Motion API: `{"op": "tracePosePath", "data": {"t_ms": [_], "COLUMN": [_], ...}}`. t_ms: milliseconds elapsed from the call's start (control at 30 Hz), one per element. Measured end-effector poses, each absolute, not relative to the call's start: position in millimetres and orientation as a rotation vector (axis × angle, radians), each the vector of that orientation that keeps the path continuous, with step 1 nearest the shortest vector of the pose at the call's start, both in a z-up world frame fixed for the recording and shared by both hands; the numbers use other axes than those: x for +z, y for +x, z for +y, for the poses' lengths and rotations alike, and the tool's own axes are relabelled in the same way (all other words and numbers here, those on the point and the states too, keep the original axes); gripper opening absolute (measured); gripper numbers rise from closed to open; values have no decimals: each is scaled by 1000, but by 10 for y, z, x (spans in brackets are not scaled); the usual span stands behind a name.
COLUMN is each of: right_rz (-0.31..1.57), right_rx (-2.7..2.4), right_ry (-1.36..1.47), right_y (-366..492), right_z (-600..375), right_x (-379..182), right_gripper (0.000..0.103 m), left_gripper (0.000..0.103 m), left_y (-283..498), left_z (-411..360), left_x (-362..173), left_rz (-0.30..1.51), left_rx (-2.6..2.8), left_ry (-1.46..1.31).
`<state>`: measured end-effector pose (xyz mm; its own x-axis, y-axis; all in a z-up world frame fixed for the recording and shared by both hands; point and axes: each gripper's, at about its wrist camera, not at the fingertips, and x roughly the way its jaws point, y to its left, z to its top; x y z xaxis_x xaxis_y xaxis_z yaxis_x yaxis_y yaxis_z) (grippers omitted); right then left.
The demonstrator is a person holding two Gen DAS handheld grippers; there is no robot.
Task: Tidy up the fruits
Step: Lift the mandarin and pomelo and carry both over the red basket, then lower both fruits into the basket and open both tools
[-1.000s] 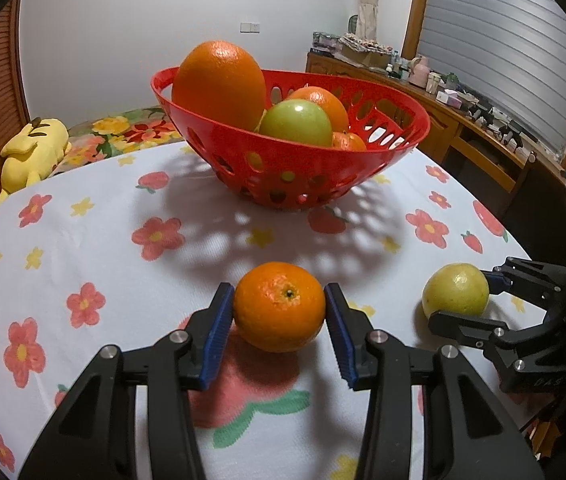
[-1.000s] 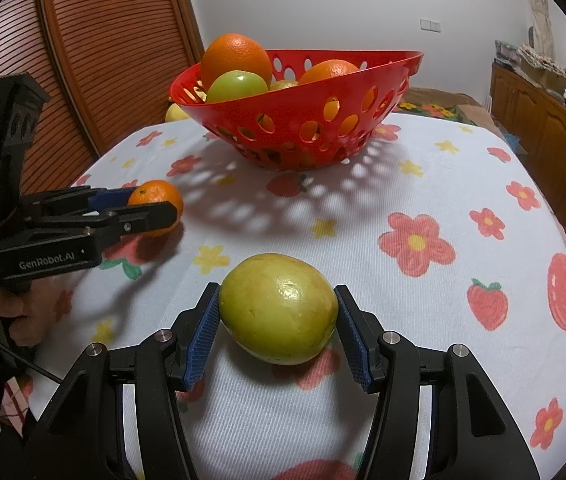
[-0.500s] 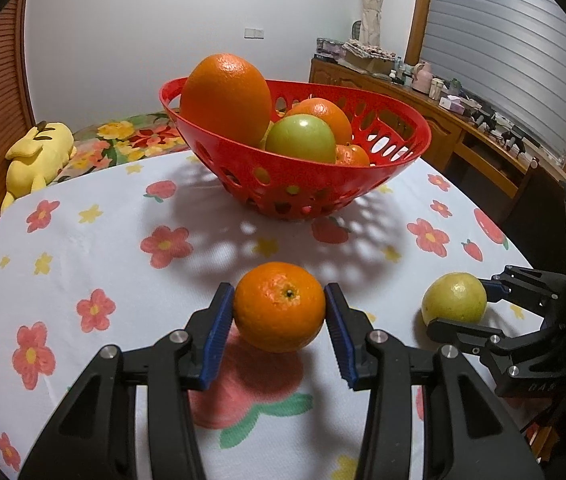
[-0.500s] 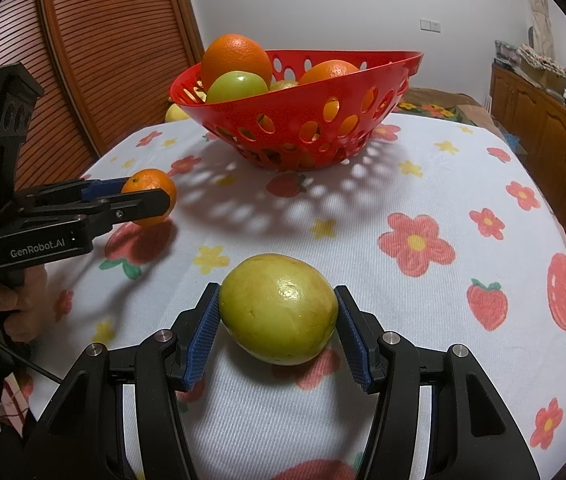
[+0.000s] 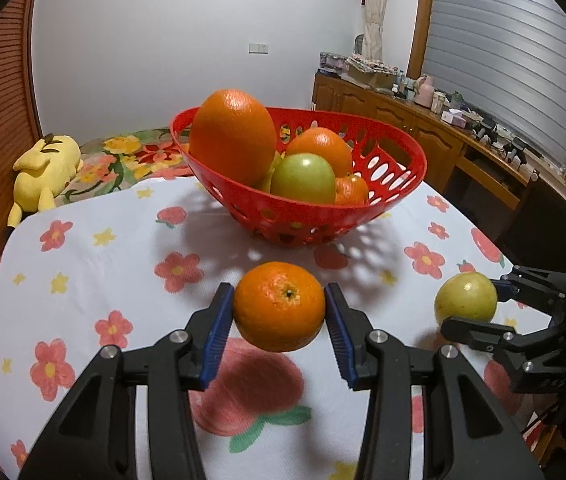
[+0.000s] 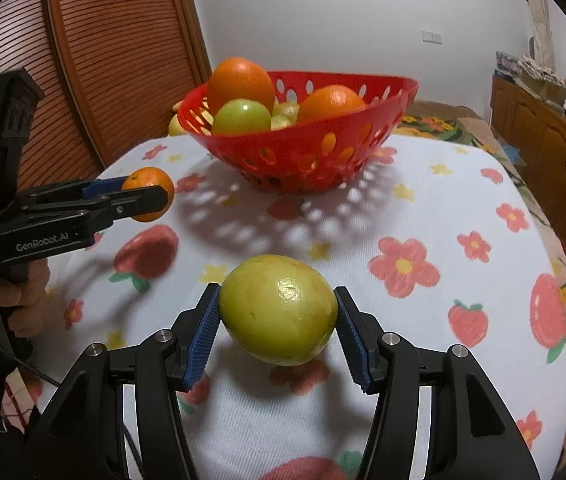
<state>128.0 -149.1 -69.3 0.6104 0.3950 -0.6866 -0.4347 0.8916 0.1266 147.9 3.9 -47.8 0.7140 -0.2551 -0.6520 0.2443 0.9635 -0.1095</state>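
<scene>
Change since earlier: left gripper (image 5: 279, 322) has lifted the small orange (image 5: 279, 306) off the tablecloth (image 5: 83, 280); its shadow now lies below it.
Left claw: clamped on the small orange, both blue pads touching it.
Right claw: right gripper (image 6: 278, 330) is closed around the yellow-green fruit (image 6: 278, 310), which seems just off the cloth.
Basket: red basket (image 5: 303, 216) stands behind, already holding fruits.
Meaning: both fruits are gripped; I judge the carry to the basket is next.
</scene>
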Motion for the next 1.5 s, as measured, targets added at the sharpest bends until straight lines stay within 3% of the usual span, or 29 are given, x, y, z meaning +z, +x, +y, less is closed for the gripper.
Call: {"op": "tracePosePath", "data": {"t_ms": [833,1500], "right_rz": [628,670], "right_rx": [467,533], "right_ry": [-108,-151], "right_y": [1749,2607], "right_z": [-1705,-1701], "right_x": [146,-2], "right_gripper": [57,57], "left_gripper": [44,44], "left_y": [1807,2343], "left_z": [-152,-466], "left_x": [262,208], "left_rz": [596,634], "left_rx": [-295,-280], "left_ry": [-4,53]}}
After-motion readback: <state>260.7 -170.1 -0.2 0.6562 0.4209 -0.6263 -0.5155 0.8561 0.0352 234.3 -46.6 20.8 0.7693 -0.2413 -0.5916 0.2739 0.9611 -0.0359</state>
